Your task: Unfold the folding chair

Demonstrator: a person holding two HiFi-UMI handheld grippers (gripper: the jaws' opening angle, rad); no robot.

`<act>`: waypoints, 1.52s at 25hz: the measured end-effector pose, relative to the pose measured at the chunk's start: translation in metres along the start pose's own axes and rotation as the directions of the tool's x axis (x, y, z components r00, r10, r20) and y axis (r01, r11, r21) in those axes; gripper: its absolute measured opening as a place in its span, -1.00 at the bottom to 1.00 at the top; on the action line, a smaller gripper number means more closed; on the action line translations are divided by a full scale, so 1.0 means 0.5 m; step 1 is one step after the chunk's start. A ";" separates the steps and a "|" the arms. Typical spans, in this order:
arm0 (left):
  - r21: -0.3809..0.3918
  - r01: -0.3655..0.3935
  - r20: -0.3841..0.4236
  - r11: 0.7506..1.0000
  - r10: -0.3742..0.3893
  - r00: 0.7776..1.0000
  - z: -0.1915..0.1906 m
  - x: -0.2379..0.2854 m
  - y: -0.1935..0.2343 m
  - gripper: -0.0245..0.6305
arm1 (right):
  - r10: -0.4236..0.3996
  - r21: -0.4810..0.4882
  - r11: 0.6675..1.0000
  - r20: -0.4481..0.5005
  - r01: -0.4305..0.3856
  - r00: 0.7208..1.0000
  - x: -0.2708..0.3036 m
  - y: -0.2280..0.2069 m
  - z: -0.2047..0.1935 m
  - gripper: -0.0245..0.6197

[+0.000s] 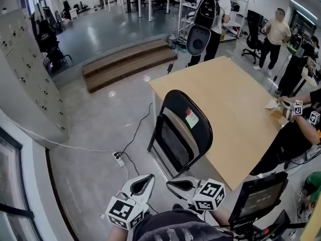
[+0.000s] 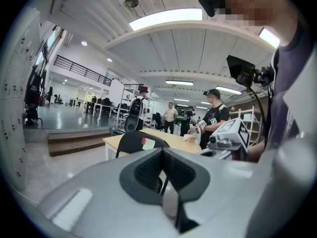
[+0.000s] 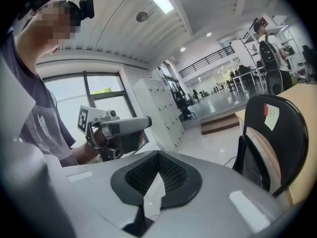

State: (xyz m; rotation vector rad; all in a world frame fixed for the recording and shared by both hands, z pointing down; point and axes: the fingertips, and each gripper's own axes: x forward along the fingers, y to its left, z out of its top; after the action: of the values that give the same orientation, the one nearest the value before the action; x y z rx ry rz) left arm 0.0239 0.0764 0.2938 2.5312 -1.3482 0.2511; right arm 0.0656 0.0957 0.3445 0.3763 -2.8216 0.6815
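My left gripper [image 1: 142, 184] and right gripper [image 1: 179, 186] are clenched empty, and the chair [image 1: 183, 134] folded against the table's [image 1: 225, 99] near edge looks rigid and weighty, best gripped by backrest rim and seat edge.

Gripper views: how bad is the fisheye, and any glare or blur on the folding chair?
Left gripper view: strong fisheye, dark vignette, ceiling light blown out, folding chair small but sharp. Right gripper view: same bending, folding chair sharp at right edge.

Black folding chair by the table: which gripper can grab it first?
Probably the right gripper: it sits just under the black metal folding chair, which looks big in its view. The left gripper is further aside. Both are shut and empty.
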 end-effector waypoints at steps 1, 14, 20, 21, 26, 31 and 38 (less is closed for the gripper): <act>-0.004 0.000 -0.001 1.000 0.000 1.000 -0.001 -0.020 0.019 -0.92 | 0.009 -0.005 1.000 -0.002 -0.009 1.000 0.025 0.019 0.006 -0.92; -0.015 0.156 0.033 0.988 -0.156 0.987 -0.035 -0.109 0.145 -0.92 | -0.158 -0.060 0.986 -0.028 0.156 0.987 0.173 0.098 0.002 -0.92; -0.043 0.186 0.015 0.982 -0.186 0.982 -0.051 -0.130 0.155 -0.92 | -0.189 -0.067 0.981 -0.080 0.184 0.979 0.194 0.117 -0.015 -0.92; -0.047 0.185 0.011 0.982 -0.185 0.983 -0.053 -0.131 0.159 -0.92 | -0.190 -0.077 0.980 -0.090 0.184 0.978 0.197 0.119 -0.014 -0.92; -0.053 0.164 -0.002 0.985 -0.164 0.986 -0.068 -0.133 0.187 -0.92 | -0.196 -0.121 0.976 -0.124 0.181 0.973 0.220 0.109 -0.025 -0.92; -0.036 0.130 0.022 0.991 -0.130 0.991 -0.039 -0.067 0.197 -0.92 | -0.217 -0.170 0.965 -0.104 0.197 0.971 0.186 0.020 0.015 -0.92; -0.095 0.103 -0.112 0.990 -0.114 0.987 -0.068 0.045 0.159 -0.92 | -0.270 -0.140 0.956 -0.068 0.259 0.961 0.095 -0.149 0.056 -0.92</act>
State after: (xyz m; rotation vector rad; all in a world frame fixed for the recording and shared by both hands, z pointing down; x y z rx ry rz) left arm -0.0308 0.0268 0.3438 2.4653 -1.1478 0.3065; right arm 0.0385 0.0093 0.3636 0.6689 -2.6477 0.4439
